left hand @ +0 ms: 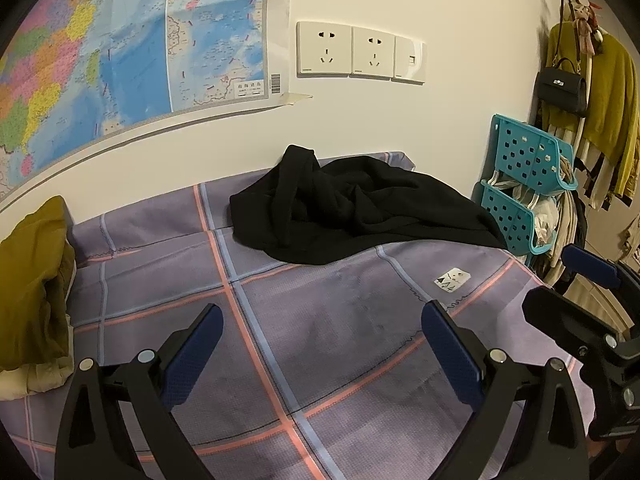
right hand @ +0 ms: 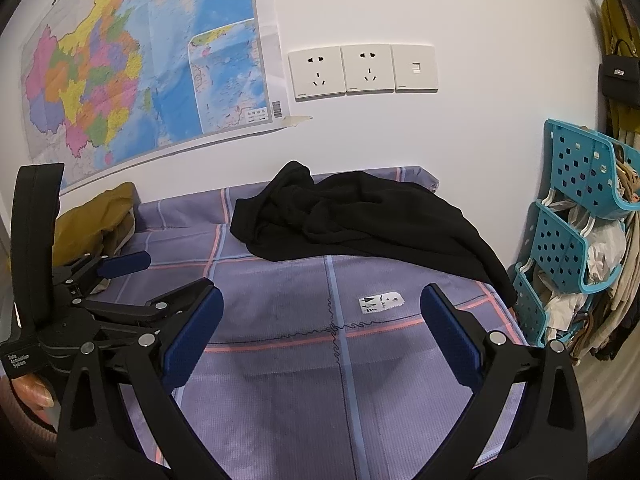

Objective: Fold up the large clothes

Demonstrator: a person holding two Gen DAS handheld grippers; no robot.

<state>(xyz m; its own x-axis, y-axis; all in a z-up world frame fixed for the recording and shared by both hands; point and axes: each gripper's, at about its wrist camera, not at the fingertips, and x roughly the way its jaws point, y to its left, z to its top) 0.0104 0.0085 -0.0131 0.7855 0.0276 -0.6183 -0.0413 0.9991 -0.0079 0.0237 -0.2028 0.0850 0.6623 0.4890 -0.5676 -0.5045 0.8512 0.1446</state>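
Both grippers' fingers (left hand: 452, 354) (right hand: 452, 344) spread empty, black garment (left hand: 360, 208) crumpled well beyond them

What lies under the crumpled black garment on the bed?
The black garment rests on the purple checked bedsheet, near the wall. Whatever part of the sheet it covers is hidden; nothing else shows beneath it.

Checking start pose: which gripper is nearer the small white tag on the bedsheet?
Right. The small white tag lies just ahead between the right gripper fingers; the left gripper sits further to its left, both open.
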